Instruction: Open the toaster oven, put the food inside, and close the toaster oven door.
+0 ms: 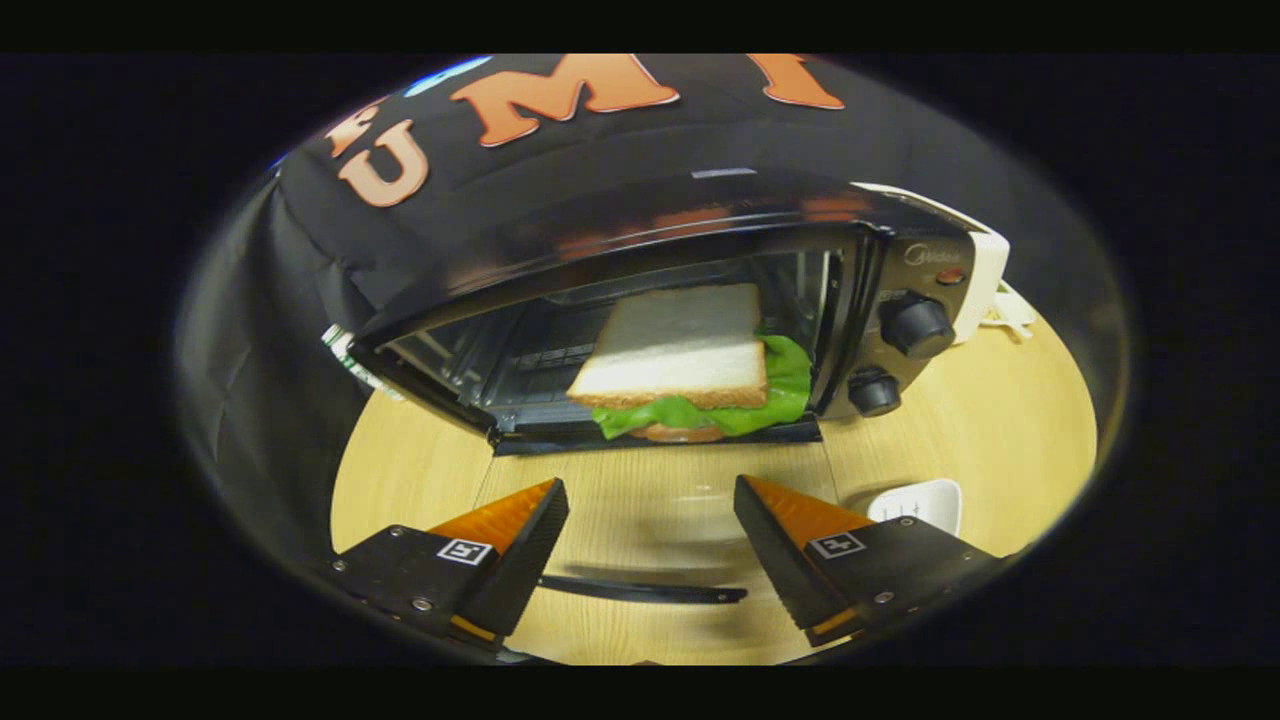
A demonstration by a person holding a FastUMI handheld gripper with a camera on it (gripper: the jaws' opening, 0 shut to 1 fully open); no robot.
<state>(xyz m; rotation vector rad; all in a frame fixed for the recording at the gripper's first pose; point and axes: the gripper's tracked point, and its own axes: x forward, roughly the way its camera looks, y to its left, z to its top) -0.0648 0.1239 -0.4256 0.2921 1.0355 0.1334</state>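
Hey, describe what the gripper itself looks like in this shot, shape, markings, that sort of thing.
The gripper has two wedge-shaped fingers that taper toward their tips, with ribbed inner faces. Each sits on a flat dark mount carrying a small square black-and-white marker tag and a few visible screws. No cables are visible.

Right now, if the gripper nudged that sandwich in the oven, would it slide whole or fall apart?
The sandwich probably shifts in layers: loose lettuce hangs out past the bread. It looks light and soft, so it likely squashes. The open gripper holds nothing.
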